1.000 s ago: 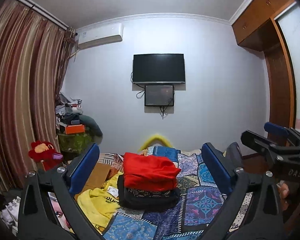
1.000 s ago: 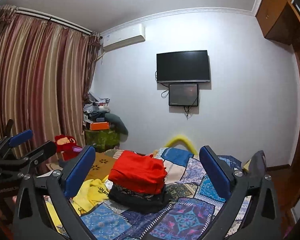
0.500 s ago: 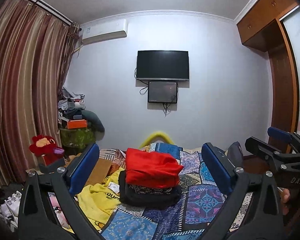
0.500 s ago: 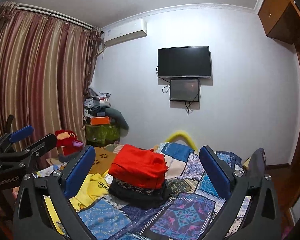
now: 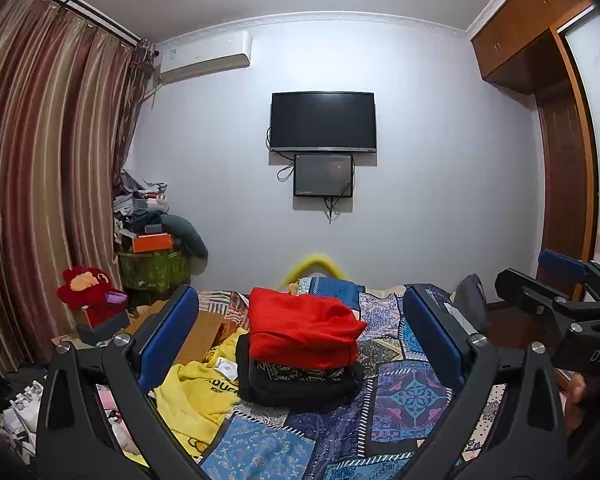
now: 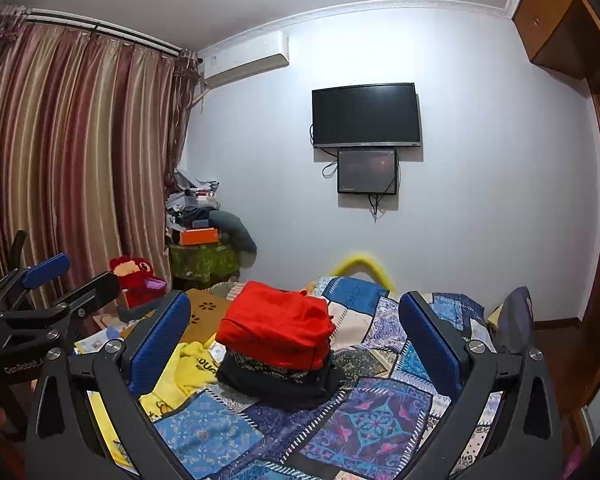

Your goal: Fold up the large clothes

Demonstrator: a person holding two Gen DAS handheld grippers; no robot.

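Observation:
A folded red garment (image 5: 300,330) lies on top of a folded dark garment (image 5: 296,380), stacked on the patchwork bedspread (image 5: 404,392); the stack also shows in the right wrist view (image 6: 276,330). A crumpled yellow garment (image 5: 196,396) lies left of the stack, also in the right wrist view (image 6: 180,372). My left gripper (image 5: 300,336) is open and empty, held above the bed short of the stack. My right gripper (image 6: 296,336) is open and empty, likewise. Each gripper shows in the other's view, the right one (image 5: 556,292) and the left one (image 6: 56,288).
A red plush toy (image 5: 88,292) sits on a box at the left by the striped curtains (image 5: 40,184). A cluttered green-covered stand (image 5: 152,264) is in the corner. A TV (image 5: 323,120) hangs on the far wall. A wooden wardrobe (image 5: 560,152) stands right.
Both grippers have tilted and drawn back slightly, so the stack sits a bit lower and nearer the centre. Both stay open and empty. The clothes have not moved.

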